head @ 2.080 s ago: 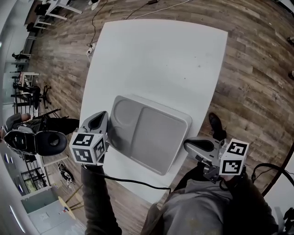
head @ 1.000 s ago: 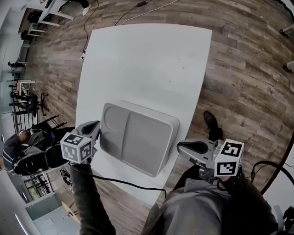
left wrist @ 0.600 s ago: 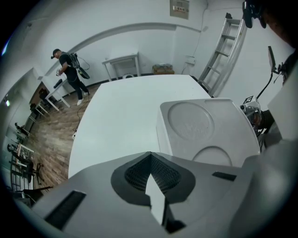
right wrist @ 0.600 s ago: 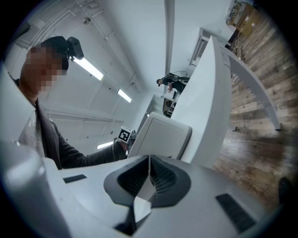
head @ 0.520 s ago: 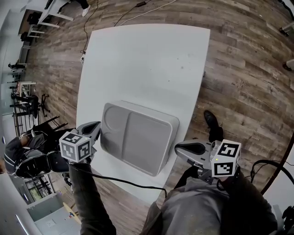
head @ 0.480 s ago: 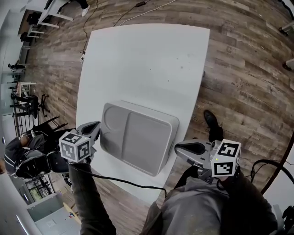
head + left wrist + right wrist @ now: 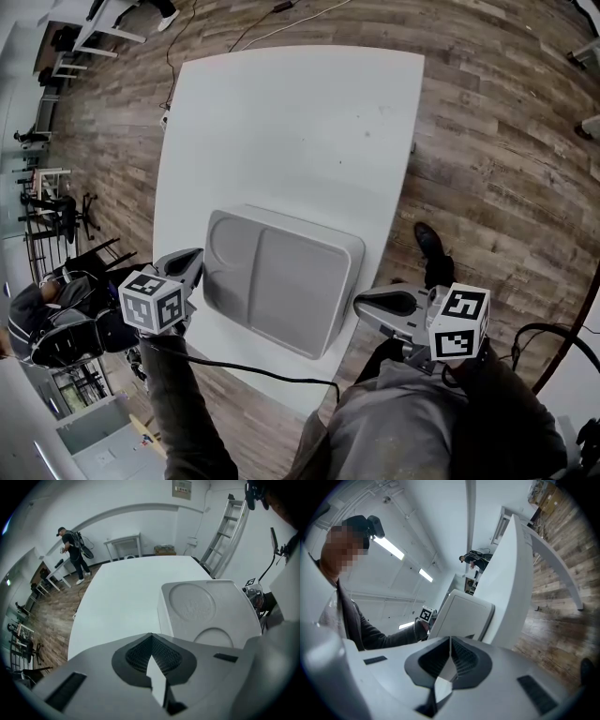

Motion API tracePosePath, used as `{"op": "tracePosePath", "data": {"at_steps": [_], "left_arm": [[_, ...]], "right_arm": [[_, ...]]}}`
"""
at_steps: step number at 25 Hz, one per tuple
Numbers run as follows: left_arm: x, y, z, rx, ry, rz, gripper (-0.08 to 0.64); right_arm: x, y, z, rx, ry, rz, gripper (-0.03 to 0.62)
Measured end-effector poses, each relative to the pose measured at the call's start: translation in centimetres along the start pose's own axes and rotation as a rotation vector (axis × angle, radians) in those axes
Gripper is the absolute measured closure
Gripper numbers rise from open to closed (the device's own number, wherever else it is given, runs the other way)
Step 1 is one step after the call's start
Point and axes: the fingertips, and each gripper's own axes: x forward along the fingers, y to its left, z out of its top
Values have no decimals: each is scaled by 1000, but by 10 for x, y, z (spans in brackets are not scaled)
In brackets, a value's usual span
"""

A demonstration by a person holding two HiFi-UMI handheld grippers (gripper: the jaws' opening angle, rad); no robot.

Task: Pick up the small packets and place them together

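No small packets show in any view. A grey divided tray lies on the white table near its front edge; its moulded round and rectangular sections look like raised undersides. My left gripper hovers at the tray's left edge, jaws shut with nothing between them. My right gripper hangs off the table's right front corner, beside the tray's right end, also shut and empty. This view is rolled on its side.
Wooden floor surrounds the table. A shoe shows on the floor beside the right gripper. A cable crosses the table's front corner. Far off, a person stands by desks, and a ladder leans at the right.
Since two seconds ago both grippers have dropped back toward the table's near edge. Over the last second they hold almost still; the right one has drifted slightly left.
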Motion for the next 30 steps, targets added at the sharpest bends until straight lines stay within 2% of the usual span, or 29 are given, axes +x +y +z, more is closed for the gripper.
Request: {"op": "tracePosePath", "data": {"at_steps": [30], "left_arm": [[-2,-15,0,-4,-9,-2,566]], "right_arm": [[-2,4,-4,1,2,13,589]]}}
